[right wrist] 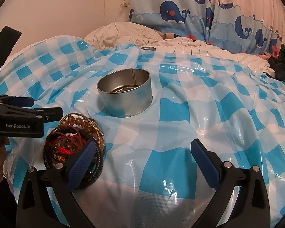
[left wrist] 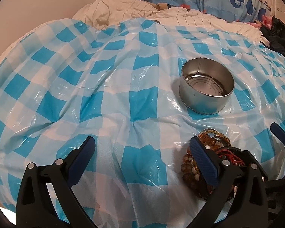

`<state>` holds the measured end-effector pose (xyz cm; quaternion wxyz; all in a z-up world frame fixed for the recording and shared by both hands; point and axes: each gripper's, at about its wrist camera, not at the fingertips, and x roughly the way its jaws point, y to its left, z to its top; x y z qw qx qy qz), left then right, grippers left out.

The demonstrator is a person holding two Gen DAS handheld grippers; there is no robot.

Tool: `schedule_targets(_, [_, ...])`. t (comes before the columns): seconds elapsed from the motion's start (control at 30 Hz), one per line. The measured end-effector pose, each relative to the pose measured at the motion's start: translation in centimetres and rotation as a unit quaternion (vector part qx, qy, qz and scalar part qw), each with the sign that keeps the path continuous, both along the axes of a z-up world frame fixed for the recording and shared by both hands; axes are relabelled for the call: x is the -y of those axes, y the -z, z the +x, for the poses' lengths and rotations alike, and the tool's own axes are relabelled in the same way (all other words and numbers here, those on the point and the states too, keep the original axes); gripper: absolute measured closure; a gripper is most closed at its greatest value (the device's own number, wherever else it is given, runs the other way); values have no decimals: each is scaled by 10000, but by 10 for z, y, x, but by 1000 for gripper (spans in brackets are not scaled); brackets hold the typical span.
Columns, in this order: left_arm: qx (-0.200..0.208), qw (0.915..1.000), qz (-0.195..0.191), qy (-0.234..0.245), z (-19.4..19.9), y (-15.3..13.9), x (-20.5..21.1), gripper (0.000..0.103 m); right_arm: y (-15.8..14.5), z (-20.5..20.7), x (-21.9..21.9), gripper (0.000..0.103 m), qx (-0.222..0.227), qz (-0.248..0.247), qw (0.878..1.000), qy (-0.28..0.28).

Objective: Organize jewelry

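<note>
A pile of bracelets (right wrist: 72, 140), amber beads, red string and black cords, lies on the blue-and-white checked plastic sheet (right wrist: 180, 104). It also shows in the left wrist view (left wrist: 209, 152). A round metal tin (right wrist: 125, 93) stands beyond it, with a small dark item inside; it also shows in the left wrist view (left wrist: 207, 85). My left gripper (left wrist: 142, 152) is open, its right finger resting beside the pile. My right gripper (right wrist: 142, 152) is open, its left finger against the pile's right side. The left gripper (right wrist: 24, 112) shows at the left of the right wrist view.
The sheet covers a lumpy bed. White bedding (right wrist: 123, 32) and a whale-print curtain (right wrist: 199, 15) lie behind. A small metal lid (right wrist: 148, 48) sits at the sheet's far edge. Dark clothing (right wrist: 283, 62) is at the right.
</note>
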<state>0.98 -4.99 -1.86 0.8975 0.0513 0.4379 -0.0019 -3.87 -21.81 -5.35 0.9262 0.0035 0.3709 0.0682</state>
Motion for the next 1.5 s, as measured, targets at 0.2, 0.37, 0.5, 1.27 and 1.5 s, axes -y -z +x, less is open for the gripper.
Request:
schedule_targets(0.2, [7,10000,-7,15,0,0,1,7,1,0,1,7,-11,10,10000,-1])
schedule_targets(0.37, [38,10000,-7,35,1,-1,4,7,1,1,1,7,-12,10,10000,-1])
schedule_targets(0.5, [39,10000,24,61,1,-1,6,7,1,1,1,7,-13,10,10000,-2])
schedule_targets(1.27, [-20,9998,84,163,-1,3,13,7,1,1,1,7,-12,17,10000,-1])
schedule_targets(1.5, [-23,9998,93,171,-1,3,15,7,2,1,1,7,-11,20,10000,-1])
